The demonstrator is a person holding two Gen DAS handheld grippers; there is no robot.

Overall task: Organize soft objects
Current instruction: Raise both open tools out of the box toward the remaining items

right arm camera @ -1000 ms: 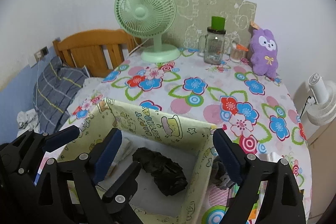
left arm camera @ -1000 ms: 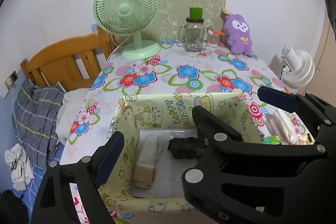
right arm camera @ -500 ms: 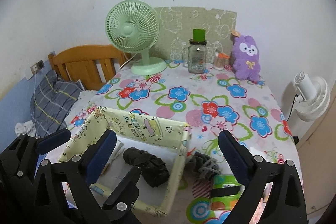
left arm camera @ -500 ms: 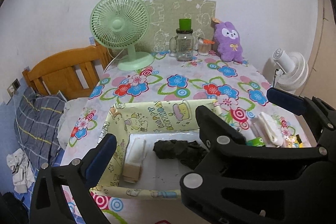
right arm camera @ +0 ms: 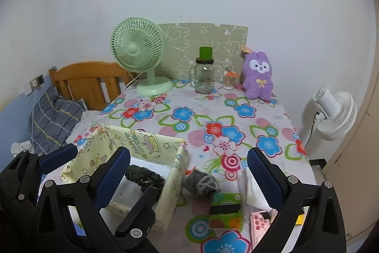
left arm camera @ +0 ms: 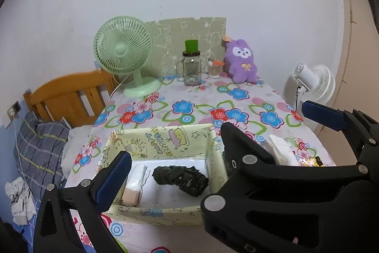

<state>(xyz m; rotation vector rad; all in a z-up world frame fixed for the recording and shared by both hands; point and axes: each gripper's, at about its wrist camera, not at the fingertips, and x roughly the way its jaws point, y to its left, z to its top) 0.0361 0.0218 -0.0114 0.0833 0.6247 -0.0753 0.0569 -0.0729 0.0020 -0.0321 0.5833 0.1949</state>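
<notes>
Both tongs pulled back, black bundle (left arm camera: 180, 179) lengthwise left-right in box (left arm camera: 163, 144)

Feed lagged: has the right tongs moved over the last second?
Yes. The right tongs drew back and up from the yellow box; the green fan looks farther away.

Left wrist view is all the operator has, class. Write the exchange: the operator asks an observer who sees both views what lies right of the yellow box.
Operator: An arm blocks my view past the yellow box. What is there?
Observer: A grey rolled bundle lies just outside its right wall.
Operator: Anything nearer the table's front edge?
Observer: A green packet, blurred, lies in front of the bundle.
Operator: Does the right gripper hold anything?
Observer: No. The right gripper has its jaws wide open and empty, above the bundle.
</notes>
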